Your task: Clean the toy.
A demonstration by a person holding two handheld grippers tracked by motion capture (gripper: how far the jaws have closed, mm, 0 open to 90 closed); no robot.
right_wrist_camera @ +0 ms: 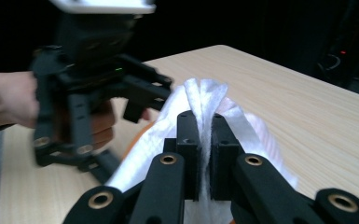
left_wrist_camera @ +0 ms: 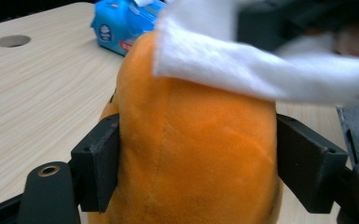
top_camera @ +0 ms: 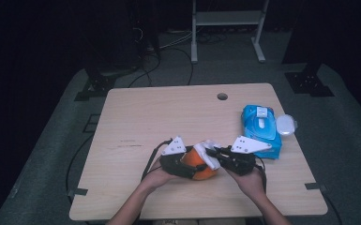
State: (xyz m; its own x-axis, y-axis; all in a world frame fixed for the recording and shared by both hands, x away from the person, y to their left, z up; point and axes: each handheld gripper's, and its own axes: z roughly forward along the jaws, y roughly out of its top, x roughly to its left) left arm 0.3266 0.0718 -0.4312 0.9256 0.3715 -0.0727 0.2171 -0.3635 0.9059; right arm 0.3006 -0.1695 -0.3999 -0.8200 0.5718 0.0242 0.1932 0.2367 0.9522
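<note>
Between left claw (left_wrist_camera: 186,163) pads, orange plush (left_wrist_camera: 191,154); right claw (right_wrist_camera: 204,140) pinches white wipe (right_wrist_camera: 205,100).

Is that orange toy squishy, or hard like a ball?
Probably squishy: the orange plush toy looks like fuzzy stitched fabric, and the left gripper clamps its sides. It likely weighs little. The white wipe, pinched by the right gripper, drapes limply, so it's floppy.

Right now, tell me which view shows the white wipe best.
The right gripper view: the white wipe sits close and sharp, pinched between that tool's jaws and draped over the orange plush. The left gripper view shows it blurred across the plush top; the high view gives a small white patch.
</note>
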